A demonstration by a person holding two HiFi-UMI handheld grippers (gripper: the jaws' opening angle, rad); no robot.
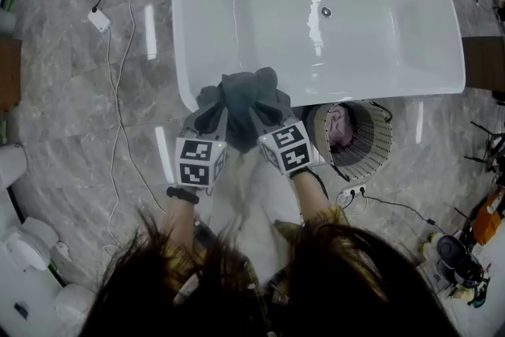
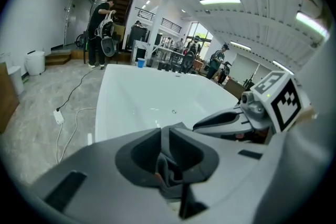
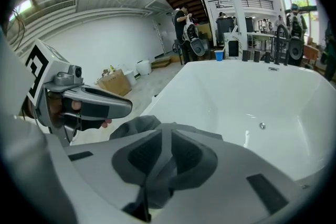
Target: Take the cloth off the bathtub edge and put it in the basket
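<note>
Cloth position: I see the dark grey cloth [image 1: 246, 95] bunched over the near rim of the white bathtub [image 1: 178, 28], towards that rim's left end. I cannot tell whether it rests on the rim or hangs just clear of it.
Cloth axis: its wider span runs along the rim, left to right in the head view. The puckered upper folds point into the tub, and the lower part reaches back to both tools.
Left gripper [image 1: 211, 116]: clenched on a fold of the cloth. Its own view shows dark fabric pinched in the seam between the pads.
Right gripper [image 1: 260, 113]: also clamped on the cloth. Grey fabric is squeezed between its pads and trails below them.
Grippers together: side by side and near touching, both angled towards the tub.
Basket [image 1: 379, 140]: it stands on the floor just right of the right gripper, close against the tub's outer wall. Its open mouth shows and something pink [image 1: 341, 130] lies inside.
Tub interior: bare white, with the drain [image 1: 326, 12] near the middle.
Floor left: a thin cable [image 1: 118, 91] winds across the grey marble floor from a white adapter [image 1: 99, 20].
Floor right: a power strip [image 1: 353, 191] lies just below the basket.
Background: a person [image 2: 100, 29] stands by the stairs beyond the tub's far end.
</note>
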